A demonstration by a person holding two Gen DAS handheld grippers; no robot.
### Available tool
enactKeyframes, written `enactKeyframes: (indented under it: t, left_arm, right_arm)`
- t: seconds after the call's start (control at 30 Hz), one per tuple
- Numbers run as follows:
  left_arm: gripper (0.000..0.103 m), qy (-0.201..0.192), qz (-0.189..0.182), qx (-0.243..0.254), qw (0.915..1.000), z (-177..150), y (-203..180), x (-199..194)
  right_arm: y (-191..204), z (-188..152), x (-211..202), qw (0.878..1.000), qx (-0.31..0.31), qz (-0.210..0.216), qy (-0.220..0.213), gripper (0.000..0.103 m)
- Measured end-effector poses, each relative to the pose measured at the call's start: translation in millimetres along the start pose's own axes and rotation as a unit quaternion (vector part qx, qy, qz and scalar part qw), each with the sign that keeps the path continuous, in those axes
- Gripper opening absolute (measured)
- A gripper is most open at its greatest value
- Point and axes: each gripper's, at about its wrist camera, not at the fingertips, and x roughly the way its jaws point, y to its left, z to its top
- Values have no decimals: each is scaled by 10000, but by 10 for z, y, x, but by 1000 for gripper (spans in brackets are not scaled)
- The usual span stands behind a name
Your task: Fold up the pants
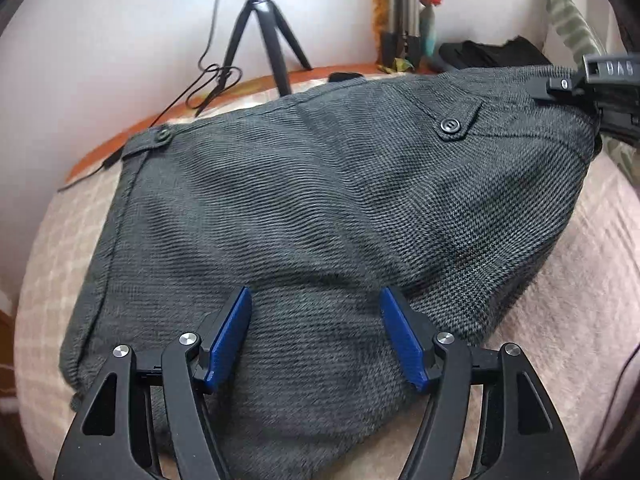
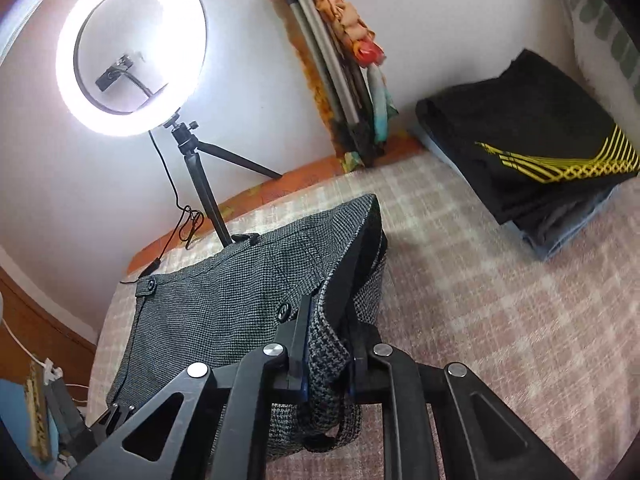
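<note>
The grey checked pants (image 1: 312,216) lie partly folded on a pink plaid bed cover (image 1: 580,264). A buttoned pocket flap (image 1: 452,124) faces up. My left gripper (image 1: 316,312) is open with its blue pads (image 1: 230,332) hovering over the near part of the pants, holding nothing. My right gripper (image 2: 326,336) is shut on a bunched edge of the pants (image 2: 224,296) and lifts it off the cover. It also shows in the left wrist view (image 1: 568,88) at the far right corner of the pants.
A lit ring light (image 2: 132,48) on a black tripod (image 1: 264,36) stands at the far bed edge with its cable (image 1: 212,80). A stack of folded dark clothes (image 2: 532,152) sits far right. A folded stand with colourful cloth (image 2: 340,68) leans on the wall.
</note>
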Motion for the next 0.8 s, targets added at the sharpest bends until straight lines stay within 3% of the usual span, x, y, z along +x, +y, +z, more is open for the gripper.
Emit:
enactKeyframes:
  t: [0.3,0.53,0.8]
  left_arm:
    - [68,-559,394,-872,9938,158,894,-604]
    - [66,-635,623,-2013,9755,12,1796,-791]
    - [66,-729,919,-2728,9549,-220,2472,-958]
  right_arm:
    - [450,28,-93,9978,-624,-74,-204,8]
    - [1094,-34,-36,9918,-1245,94,-276,8]
    - [2300,-438,234,9617,-2714,339,-173,8]
